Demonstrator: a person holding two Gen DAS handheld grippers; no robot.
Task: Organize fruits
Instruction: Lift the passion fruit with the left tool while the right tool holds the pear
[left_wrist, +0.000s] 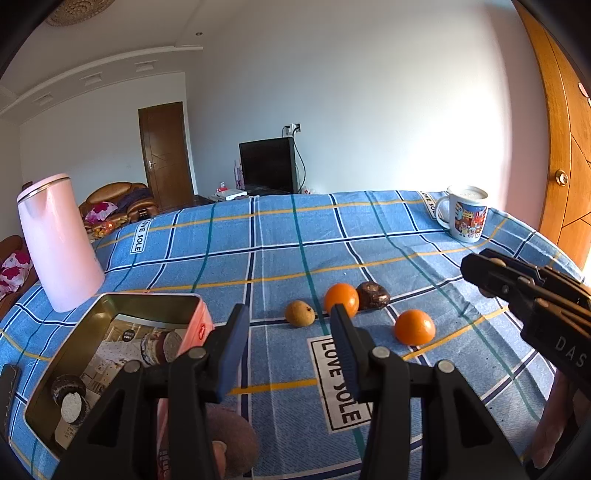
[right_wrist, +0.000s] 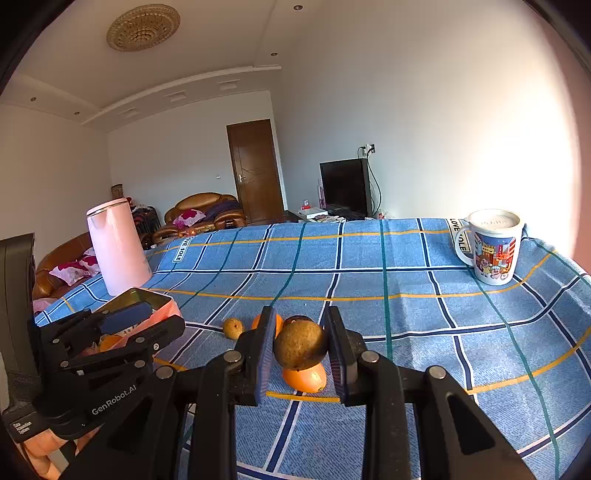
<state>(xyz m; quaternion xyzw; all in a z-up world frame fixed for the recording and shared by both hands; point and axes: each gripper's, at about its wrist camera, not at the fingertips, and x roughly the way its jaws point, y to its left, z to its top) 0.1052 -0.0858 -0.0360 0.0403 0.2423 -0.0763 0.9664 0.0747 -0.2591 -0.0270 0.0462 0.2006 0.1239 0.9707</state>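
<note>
My right gripper (right_wrist: 300, 345) is shut on a small brown round fruit (right_wrist: 300, 345) and holds it above the blue checked cloth; it shows at the right of the left wrist view (left_wrist: 480, 275). Below it lies an orange (right_wrist: 304, 378). In the left wrist view two oranges (left_wrist: 341, 299) (left_wrist: 414, 326), a tan fruit (left_wrist: 300, 313) and a dark brown fruit (left_wrist: 373, 295) lie on the cloth. My left gripper (left_wrist: 288, 334) is open and empty, beside the open pink tin (left_wrist: 107, 306), which holds dark round fruits (left_wrist: 68, 397).
A pink kettle (left_wrist: 55, 240) stands at the left behind the tin. A printed mug (left_wrist: 466, 212) stands at the far right corner. The table's cloth (left_wrist: 258, 258) drops away at the far edge and the right side. A dark object (left_wrist: 7, 391) lies at the far left.
</note>
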